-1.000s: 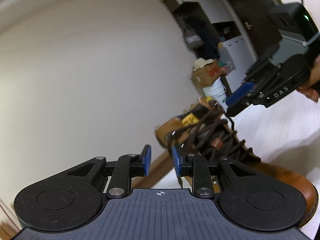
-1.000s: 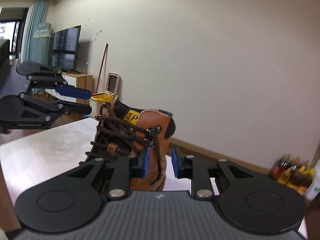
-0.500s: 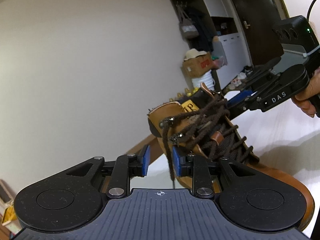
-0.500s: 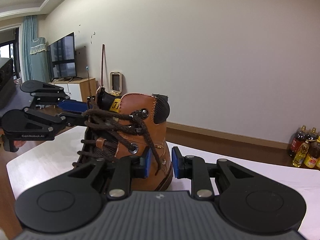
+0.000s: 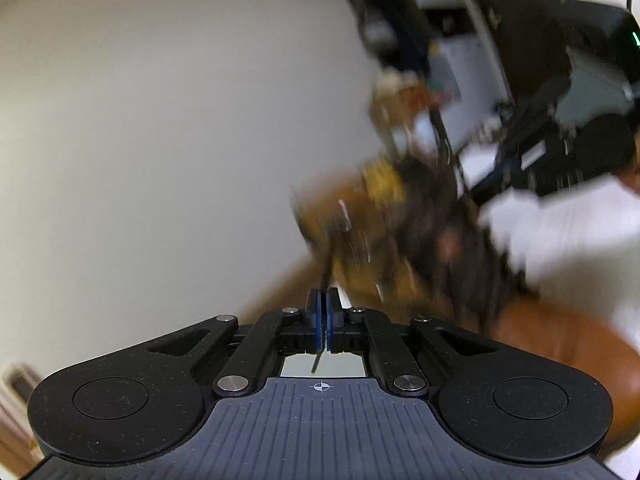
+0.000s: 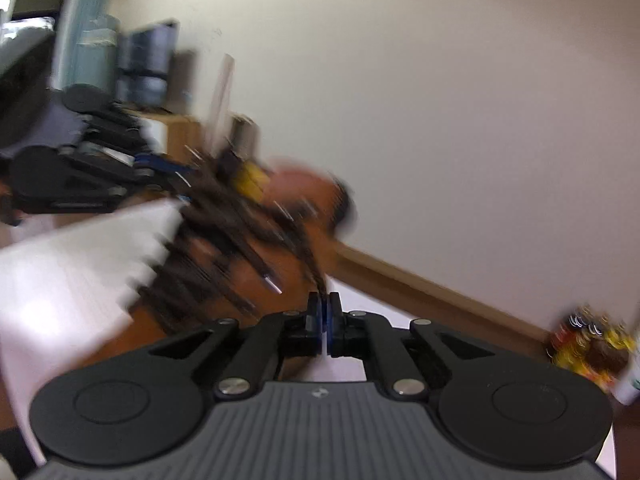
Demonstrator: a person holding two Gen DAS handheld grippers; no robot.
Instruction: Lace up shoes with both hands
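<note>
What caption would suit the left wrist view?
Left gripper shut on a dark lace end beside the blurred brown boot.

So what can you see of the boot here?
The boot is blurred: tan-brown leather, dark collar, yellow tag, dark brown laces criss-crossing the front. It stands on the white table near the wall. The left gripper and right gripper are each shut on a lace end.

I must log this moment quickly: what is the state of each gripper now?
Left gripper: shut on a dark lace end.
Right gripper: shut on the other lace end.
</note>
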